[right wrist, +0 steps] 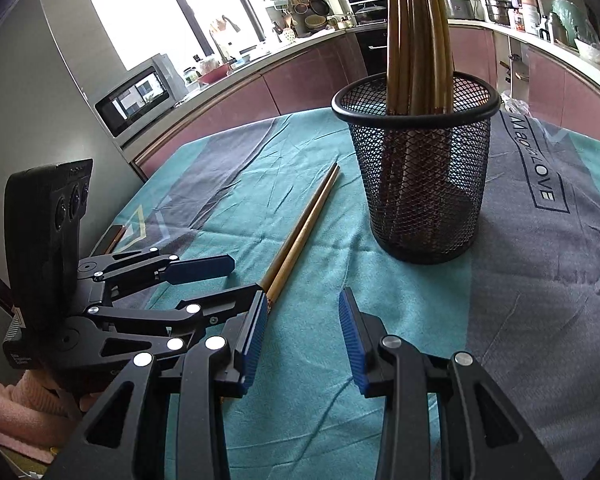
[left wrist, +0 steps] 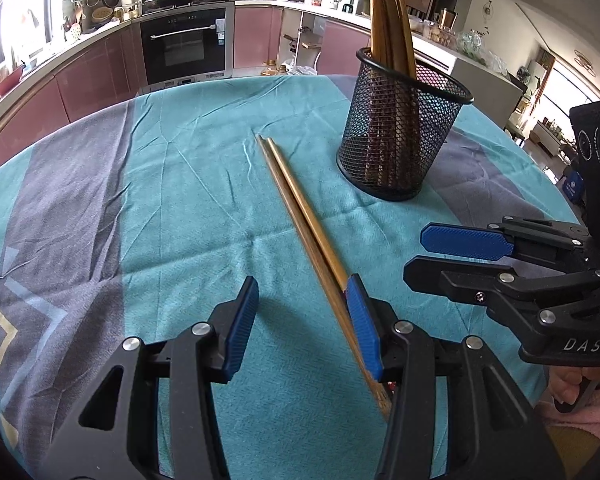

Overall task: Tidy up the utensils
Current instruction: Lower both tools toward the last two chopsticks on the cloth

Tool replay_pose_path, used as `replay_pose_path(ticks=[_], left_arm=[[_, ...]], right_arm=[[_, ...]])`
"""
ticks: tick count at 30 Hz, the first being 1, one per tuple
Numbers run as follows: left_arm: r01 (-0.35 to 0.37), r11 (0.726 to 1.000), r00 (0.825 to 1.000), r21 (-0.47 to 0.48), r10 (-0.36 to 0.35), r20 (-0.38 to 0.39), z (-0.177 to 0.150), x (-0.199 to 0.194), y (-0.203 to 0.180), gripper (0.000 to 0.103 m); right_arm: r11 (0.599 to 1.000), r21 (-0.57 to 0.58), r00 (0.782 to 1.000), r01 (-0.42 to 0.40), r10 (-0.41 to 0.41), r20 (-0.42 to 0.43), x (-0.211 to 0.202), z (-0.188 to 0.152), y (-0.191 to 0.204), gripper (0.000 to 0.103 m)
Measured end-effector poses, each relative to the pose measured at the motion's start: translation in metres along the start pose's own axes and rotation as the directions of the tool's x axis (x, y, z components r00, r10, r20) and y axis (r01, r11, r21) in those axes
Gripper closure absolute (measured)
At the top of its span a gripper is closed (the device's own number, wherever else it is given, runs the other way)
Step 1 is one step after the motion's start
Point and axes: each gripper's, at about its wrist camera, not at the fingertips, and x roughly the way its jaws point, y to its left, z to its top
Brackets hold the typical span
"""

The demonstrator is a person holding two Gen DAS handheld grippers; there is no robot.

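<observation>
At the bottom of the left wrist view, the left gripper is seen with jaws parted and nothing pressed between them; its right pad lies against the near end of a pair of wooden chopsticks. The pair lies flat on the teal and grey tablecloth, running toward the frame centre. At lower right, the right gripper is seen partly open and empty. Farther back, upper right, a black mesh holder stands upright, filled with more chopsticks. Kitchen cabinets are noted beyond.
</observation>
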Motion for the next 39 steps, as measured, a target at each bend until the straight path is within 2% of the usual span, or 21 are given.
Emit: replay_pose_path(ticks=[12, 17, 25, 34, 39], left_arm=[[-0.023, 1.000, 1.000, -0.012, 0.023, 0.003, -0.002, -0.001, 0.003, 0.062], [-0.010, 0.999, 1.000, -0.037, 0.010, -0.001, -0.002, -0.002, 0.010, 0.061], [0.027, 0.996, 1.000, -0.090, -0.028, -0.004, -0.006, -0.006, 0.024, 0.071], [0.067, 0.992, 0.998, -0.107, -0.068, 0.000, -0.012, -0.008, 0.028, 0.071], [0.084, 0.989, 0.996, -0.118, -0.085, 0.003, -0.013, -0.008, 0.030, 0.071]], right_arm=[[1.000, 0.002, 1.000, 0.003, -0.003, -0.003, 0.001, 0.000, -0.002, 0.068], [1.000, -0.002, 1.000, 0.005, -0.005, -0.007, 0.003, -0.001, 0.001, 0.068], [0.999, -0.035, 1.000, 0.001, -0.002, -0.016, 0.009, 0.001, 0.013, 0.068], [0.996, -0.083, 0.998, 0.022, -0.026, -0.054, 0.026, 0.001, 0.031, 0.068], [0.991, -0.117, 0.995, 0.063, -0.071, -0.068, 0.032, -0.001, 0.038, 0.068]])
